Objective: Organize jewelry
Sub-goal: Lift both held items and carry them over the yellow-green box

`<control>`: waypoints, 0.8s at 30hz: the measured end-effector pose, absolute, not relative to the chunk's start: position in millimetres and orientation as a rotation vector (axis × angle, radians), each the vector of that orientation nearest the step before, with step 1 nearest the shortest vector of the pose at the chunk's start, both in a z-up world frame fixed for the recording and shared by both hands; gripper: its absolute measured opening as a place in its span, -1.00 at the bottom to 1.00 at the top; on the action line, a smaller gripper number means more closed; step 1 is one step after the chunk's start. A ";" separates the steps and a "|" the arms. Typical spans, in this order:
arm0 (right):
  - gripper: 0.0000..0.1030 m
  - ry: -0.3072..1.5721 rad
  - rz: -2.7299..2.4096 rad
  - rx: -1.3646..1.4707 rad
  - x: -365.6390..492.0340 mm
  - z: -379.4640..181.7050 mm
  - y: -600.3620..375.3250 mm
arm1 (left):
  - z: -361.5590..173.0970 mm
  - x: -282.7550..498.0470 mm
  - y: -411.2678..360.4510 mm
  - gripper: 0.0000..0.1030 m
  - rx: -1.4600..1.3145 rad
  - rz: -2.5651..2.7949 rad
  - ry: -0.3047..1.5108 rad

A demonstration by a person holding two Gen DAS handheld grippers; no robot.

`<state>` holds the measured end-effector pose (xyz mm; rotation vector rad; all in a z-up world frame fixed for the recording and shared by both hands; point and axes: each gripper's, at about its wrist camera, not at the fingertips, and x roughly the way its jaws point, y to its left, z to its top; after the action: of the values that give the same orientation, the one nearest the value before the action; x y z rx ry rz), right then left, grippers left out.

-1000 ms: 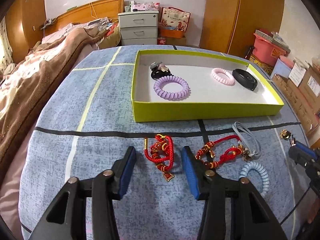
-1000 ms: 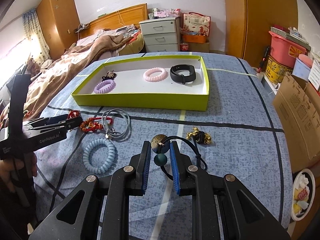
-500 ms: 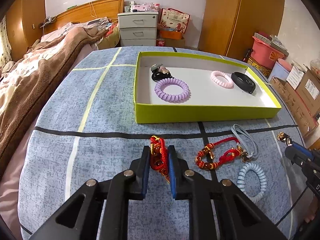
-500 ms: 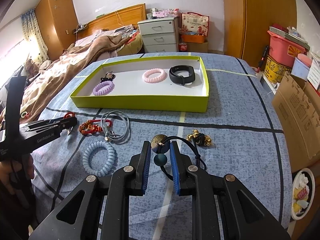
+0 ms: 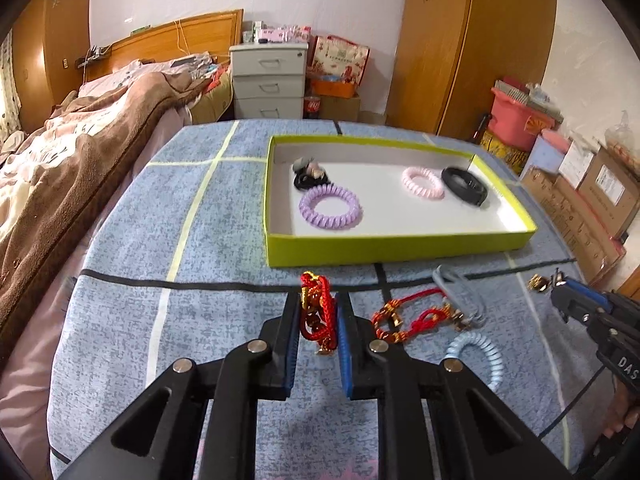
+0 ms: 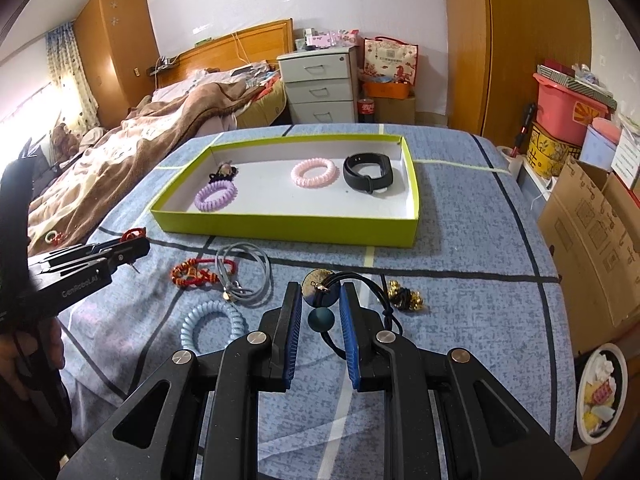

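Since the frame one second back the left gripper (image 5: 318, 320) has gone from wide apart around the red braided cord bracelet with gold beads (image 5: 316, 312) to clamped on it, and the bracelet now sits off the blue patterned bedspread (image 5: 224, 240), its lower end hanging between the blue pads; the right gripper (image 6: 320, 312) is unchanged, pads pinched on the black cord necklace with a bronze disc and teal bead (image 6: 320, 300); disc and bead show between the fingertips, the cord loops out to the right onto the cloth.

The lime-green shallow cardboard tray with white floor (image 6: 280, 232) lies beyond both tools; in it, left to right: a small black hair tie with a charm (image 6: 222, 172), a lilac spiral coil hair tie (image 6: 215, 196), a pink spiral coil hair tie (image 6: 313, 173), a black fitness band (image 6: 368, 172); pink coil and band lie just beside each other.

On the bedspread near the tray's front wall: a second red cord bracelet with gold beads (image 6: 196, 274), touching a grey looped cord with a metal clasp (image 6: 244, 272); a pale blue spiral coil hair tie (image 6: 212, 326) nearer the camera; a small cluster of gold bells on black cord (image 6: 406, 298) right of the right gripper.
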<state>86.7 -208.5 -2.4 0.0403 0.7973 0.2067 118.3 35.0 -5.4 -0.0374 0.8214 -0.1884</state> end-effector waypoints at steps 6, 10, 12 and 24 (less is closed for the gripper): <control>-0.61 0.780 0.205 0.038 91.1 5.8 -207.7 | 8.1 119.0 35.4 -0.65 -0.046 -0.213 0.795; -0.61 0.769 0.204 0.034 95.1 11.1 -206.2 | 14.9 122.8 35.0 -0.65 -0.047 -0.221 0.785; -0.61 0.762 0.205 0.033 97.5 13.8 -205.8 | 18.2 126.7 34.4 -0.66 -0.050 -0.230 0.783; -0.61 0.742 0.214 0.008 139.1 28.2 -198.2 | 39.9 168.4 22.5 -0.65 -0.042 -0.268 0.762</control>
<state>139.1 -198.2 28.2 0.0080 0.7421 0.2136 168.4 22.5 39.9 -0.0424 0.7615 -0.2681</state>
